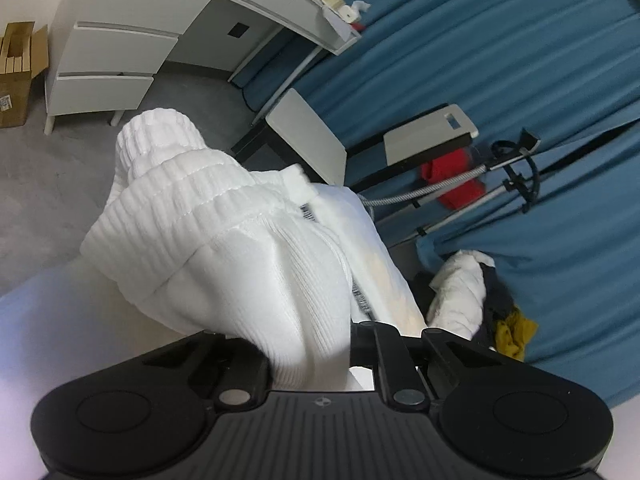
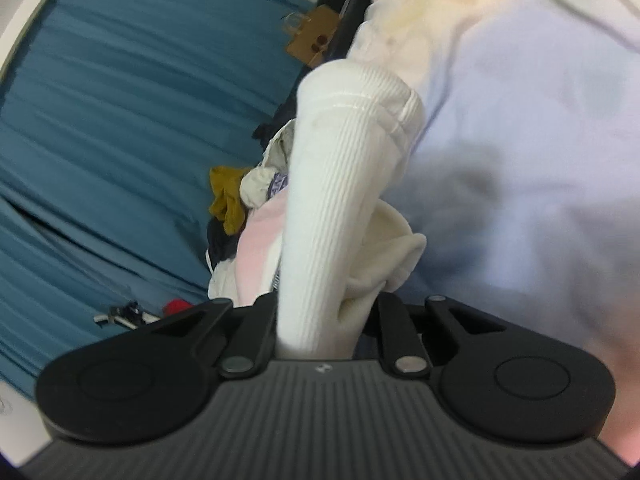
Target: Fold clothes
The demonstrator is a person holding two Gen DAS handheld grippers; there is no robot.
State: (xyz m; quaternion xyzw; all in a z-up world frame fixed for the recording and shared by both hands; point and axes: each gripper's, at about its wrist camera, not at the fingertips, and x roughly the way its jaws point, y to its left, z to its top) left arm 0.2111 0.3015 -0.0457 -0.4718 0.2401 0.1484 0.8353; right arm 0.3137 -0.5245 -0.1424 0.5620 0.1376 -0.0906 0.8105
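A white ribbed knit garment (image 1: 224, 232) fills the middle of the left wrist view, bunched up with its ribbed hem or cuff on top. My left gripper (image 1: 310, 344) is shut on a fold of it, the fabric squeezed between the black jaws. In the right wrist view a white ribbed cuff or sleeve (image 2: 344, 184) of the same kind of knit stands up from my right gripper (image 2: 320, 328), which is shut on it. The fingertips of both grippers are hidden by cloth. A pale table surface (image 2: 520, 160) lies under the sleeve.
A heap of other clothes (image 1: 480, 296), white, dark and mustard yellow (image 2: 228, 200), lies at the table's far edge. Behind it hang blue curtains (image 1: 500, 60). A white desk with drawers (image 1: 108, 68), a cardboard box (image 1: 18, 76), a small side table (image 1: 308, 136) and a garment steamer stand (image 1: 516, 168) are beyond.
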